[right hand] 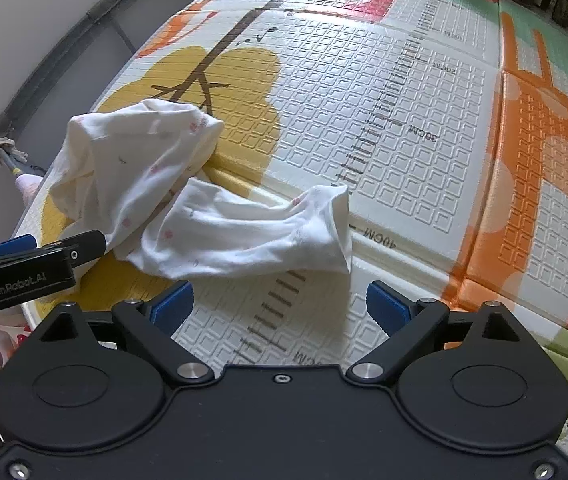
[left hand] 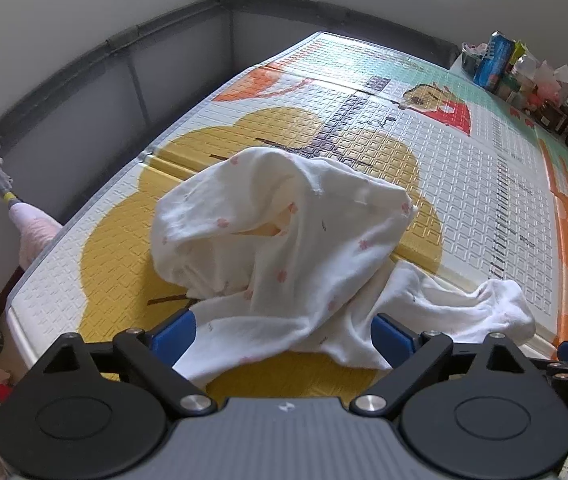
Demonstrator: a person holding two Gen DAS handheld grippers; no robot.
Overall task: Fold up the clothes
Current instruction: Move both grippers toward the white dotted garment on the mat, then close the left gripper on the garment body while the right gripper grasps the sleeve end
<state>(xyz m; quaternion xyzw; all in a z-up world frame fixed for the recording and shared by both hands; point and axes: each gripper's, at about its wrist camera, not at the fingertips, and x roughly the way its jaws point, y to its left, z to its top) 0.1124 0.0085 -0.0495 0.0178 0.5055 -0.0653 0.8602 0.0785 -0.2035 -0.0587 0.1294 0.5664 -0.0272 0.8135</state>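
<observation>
A small white garment with pink flowers (left hand: 284, 240) lies crumpled on the patterned play mat (left hand: 464, 184). One bunched end rises over the yellow patch, and a sleeve-like part trails right. My left gripper (left hand: 284, 336) is open, its blue fingers (left hand: 173, 336) on either side of the garment's near edge, which lies between them. In the right wrist view the garment (right hand: 203, 208) sits just beyond my right gripper (right hand: 279, 308), which is open with only mat between its fingers. The left gripper (right hand: 23, 264) shows at that view's left edge, against the cloth.
A grey padded rail (left hand: 123, 80) fences the mat's left and far sides below a white wall. Bottles, packets and jars (left hand: 532, 84) crowd the far right edge. The mat's near-left corner (left hand: 15, 312) drops off to clutter on the floor.
</observation>
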